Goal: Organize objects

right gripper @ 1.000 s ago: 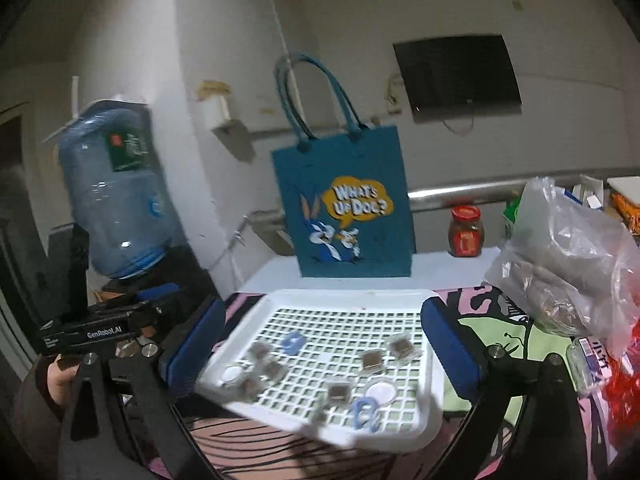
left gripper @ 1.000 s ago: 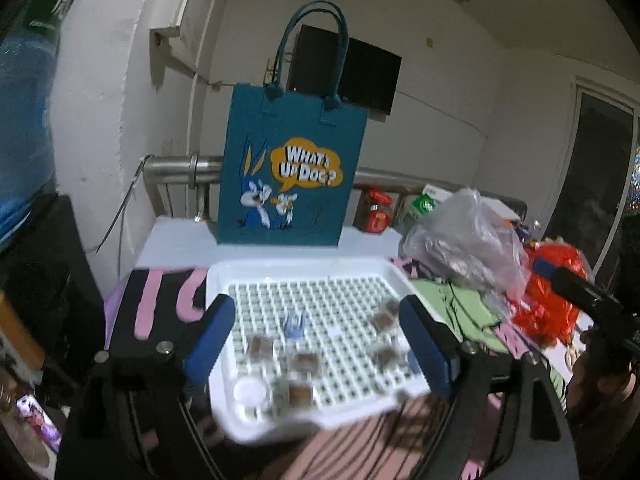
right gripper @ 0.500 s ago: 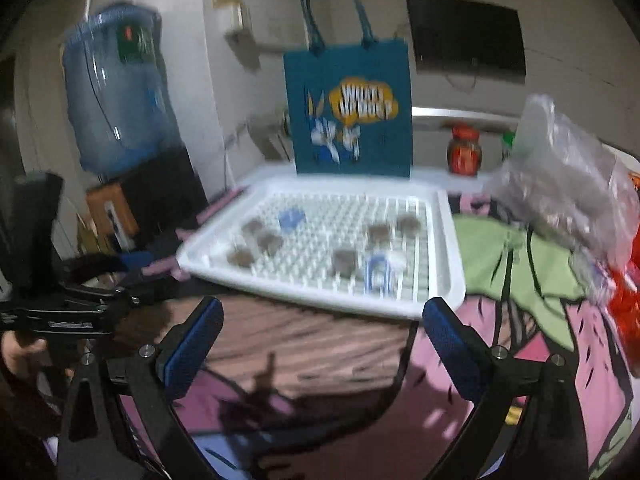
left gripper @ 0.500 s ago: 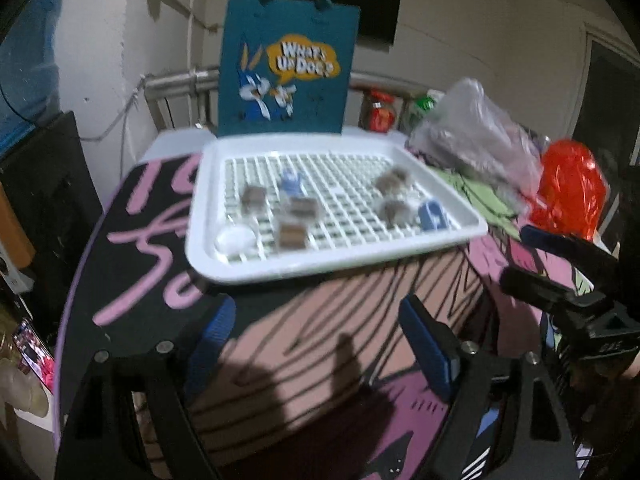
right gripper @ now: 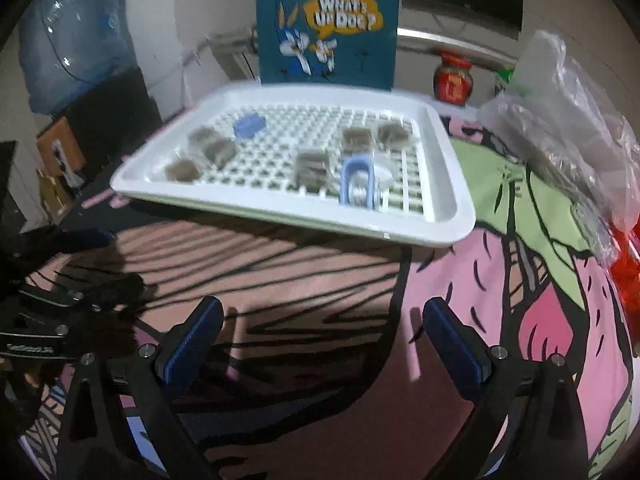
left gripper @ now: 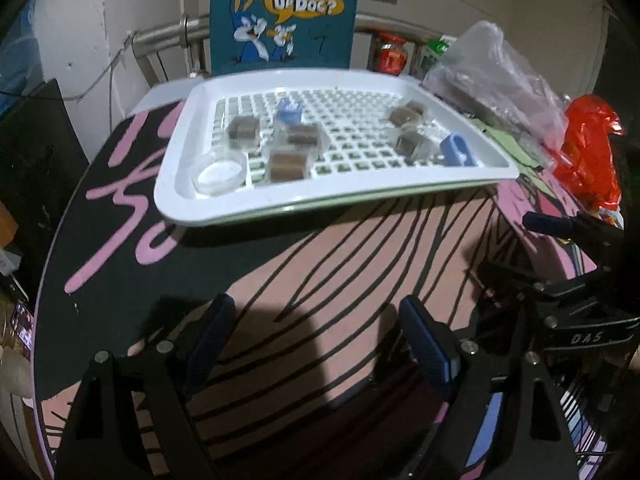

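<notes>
Only the right wrist view shows the water jug (right gripper: 72, 40).

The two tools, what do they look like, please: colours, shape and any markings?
Both the left tool and the right tool have black angular frames with silver screws and two flat fingers with blue pads. The right tool's body, seen from the left wrist, carries white letters "DAS". No cables or sleeves are visible.

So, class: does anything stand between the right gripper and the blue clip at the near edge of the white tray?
Nothing visible does. The right gripper is open and empty over bare tablecloth. Ahead is only the white tray, whose low near rim lies before the blue clip.
</notes>
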`<state>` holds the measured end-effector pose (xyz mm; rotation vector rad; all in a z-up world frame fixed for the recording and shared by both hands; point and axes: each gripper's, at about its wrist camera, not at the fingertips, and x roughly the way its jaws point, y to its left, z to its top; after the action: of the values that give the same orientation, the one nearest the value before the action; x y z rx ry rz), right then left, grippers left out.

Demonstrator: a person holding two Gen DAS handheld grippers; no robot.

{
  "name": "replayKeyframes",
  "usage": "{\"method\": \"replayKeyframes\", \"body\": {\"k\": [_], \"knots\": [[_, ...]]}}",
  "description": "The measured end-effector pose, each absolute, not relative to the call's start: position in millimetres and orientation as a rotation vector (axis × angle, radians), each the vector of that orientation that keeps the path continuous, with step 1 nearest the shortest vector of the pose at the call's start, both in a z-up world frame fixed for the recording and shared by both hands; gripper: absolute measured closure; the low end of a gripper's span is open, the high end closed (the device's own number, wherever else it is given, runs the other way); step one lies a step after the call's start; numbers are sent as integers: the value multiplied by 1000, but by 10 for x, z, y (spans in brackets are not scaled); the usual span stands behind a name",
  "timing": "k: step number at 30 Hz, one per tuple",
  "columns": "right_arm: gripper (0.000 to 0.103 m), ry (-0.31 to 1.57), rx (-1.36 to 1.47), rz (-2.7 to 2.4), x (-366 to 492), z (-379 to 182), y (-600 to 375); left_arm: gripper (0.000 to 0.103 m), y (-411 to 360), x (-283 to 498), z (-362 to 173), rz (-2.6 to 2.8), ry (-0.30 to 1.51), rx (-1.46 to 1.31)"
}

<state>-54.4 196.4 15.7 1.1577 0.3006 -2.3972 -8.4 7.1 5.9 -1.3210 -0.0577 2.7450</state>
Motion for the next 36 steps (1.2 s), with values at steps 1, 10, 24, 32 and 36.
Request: {"method": "replayKeyframes", "body": {"k": [1,10,24,32,36], "knots": [[3,314,1188,-2388,-569,119,1950,18,79,-80,58,2747,-48,-1324],[0,301,1223,-2384,-604,82,1998,12,170,-109,19,2762,58,-1372],[0,300,1224,-2385,-608,79,2000,0,174,-136,0,2748,55,-1398],[0,300,1224,-2384,-608,78,2003,0,181,-138,-1,2749,57,-1398],[0,299,1224,-2384,-608,77,2004,0,175,-139,-3,2748,55,-1399]]}}
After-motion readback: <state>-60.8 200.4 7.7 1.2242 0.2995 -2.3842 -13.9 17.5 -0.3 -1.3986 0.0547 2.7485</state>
